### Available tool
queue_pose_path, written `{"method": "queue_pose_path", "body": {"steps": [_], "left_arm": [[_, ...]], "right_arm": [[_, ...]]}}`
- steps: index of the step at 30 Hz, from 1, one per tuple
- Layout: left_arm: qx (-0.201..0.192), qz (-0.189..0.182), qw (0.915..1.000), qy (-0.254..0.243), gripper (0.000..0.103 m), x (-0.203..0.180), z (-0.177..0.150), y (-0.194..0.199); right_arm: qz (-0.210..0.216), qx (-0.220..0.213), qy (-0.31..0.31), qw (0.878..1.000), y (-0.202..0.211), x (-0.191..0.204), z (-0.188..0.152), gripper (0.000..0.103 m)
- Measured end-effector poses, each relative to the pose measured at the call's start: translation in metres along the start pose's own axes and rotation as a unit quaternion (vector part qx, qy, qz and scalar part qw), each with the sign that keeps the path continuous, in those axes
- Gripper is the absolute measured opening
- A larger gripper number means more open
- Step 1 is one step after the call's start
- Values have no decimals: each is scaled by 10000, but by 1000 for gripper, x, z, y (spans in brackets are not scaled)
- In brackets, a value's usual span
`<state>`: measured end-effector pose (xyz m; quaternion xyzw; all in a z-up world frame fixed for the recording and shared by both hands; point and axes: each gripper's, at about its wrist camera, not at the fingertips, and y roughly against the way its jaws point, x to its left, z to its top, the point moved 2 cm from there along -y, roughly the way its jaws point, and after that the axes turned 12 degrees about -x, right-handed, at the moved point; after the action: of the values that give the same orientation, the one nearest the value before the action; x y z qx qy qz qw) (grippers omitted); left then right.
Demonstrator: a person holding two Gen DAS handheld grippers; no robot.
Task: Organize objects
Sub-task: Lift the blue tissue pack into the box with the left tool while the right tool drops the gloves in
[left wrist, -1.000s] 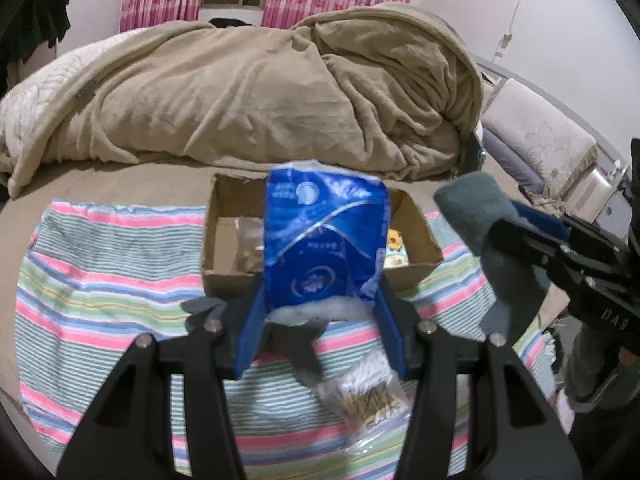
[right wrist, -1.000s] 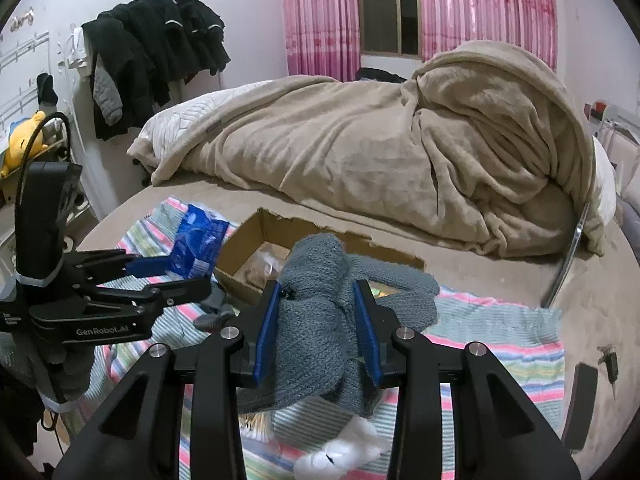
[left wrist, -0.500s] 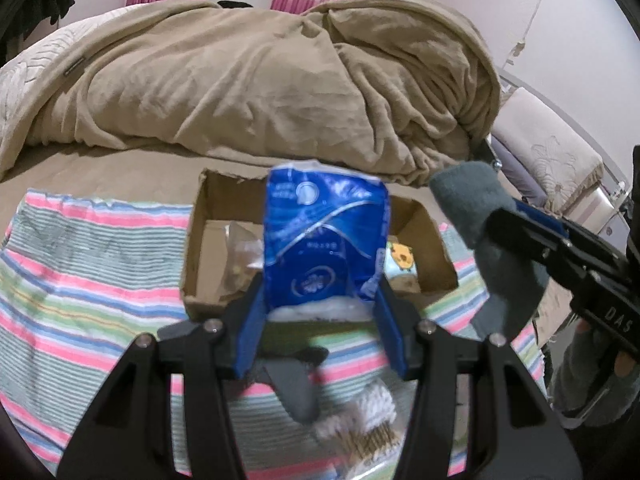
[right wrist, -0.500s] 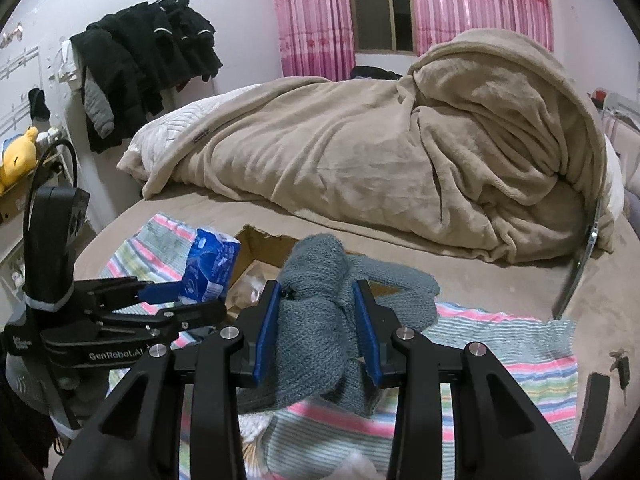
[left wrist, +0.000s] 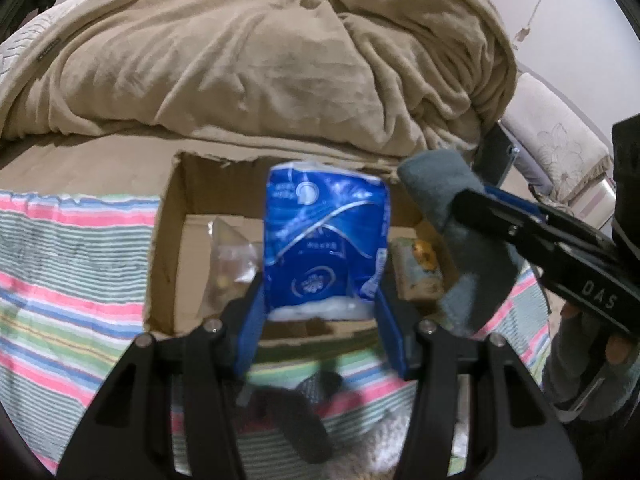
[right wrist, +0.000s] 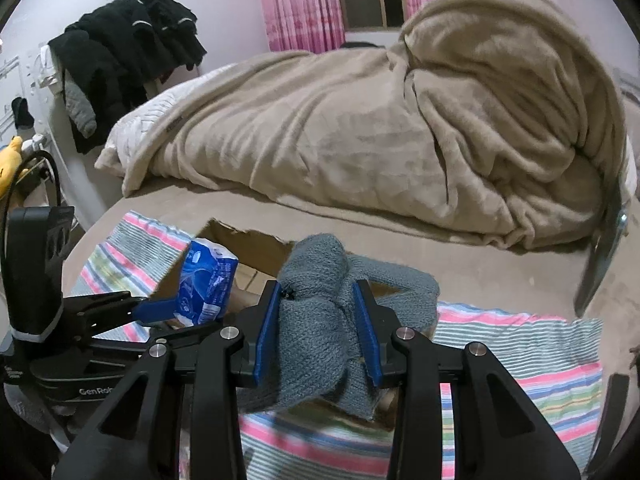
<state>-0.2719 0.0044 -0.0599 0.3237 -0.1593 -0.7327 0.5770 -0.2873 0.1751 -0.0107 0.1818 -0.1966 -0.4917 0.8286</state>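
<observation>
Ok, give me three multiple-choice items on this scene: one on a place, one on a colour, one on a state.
1. Where is the cardboard box?
A. on the striped cloth
B. on top of the tan blanket
C. on a chair

2. What colour is the tissue pack in the left gripper?
A. red
B. blue
C. yellow

3. What state is the right gripper in?
A. open and holding nothing
B. shut on a grey sock
C. shut on a bottle

Answers: 1 A, the stripes show to the left, right and front of the box. 2 B, the wrapper is blue with white print. 3 B, grey knit is pinched between the blue pads.
</observation>
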Motion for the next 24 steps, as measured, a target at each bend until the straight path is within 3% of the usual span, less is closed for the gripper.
{"method": "queue_pose_path", "body": {"steps": [13, 17, 24], "left_arm": [[258, -151, 9995, -86, 58, 1, 2, -20], [252, -139, 9995, -117, 64, -1, 1, -18], [154, -55, 9999, -8, 65, 7, -2, -3]], "right_arm": [[151, 189, -80, 9997, -39, -2, -12, 40], [179, 177, -174, 9995, -40, -4, -12, 43], [154, 14, -186, 9997, -25, -5, -5, 51]]}}
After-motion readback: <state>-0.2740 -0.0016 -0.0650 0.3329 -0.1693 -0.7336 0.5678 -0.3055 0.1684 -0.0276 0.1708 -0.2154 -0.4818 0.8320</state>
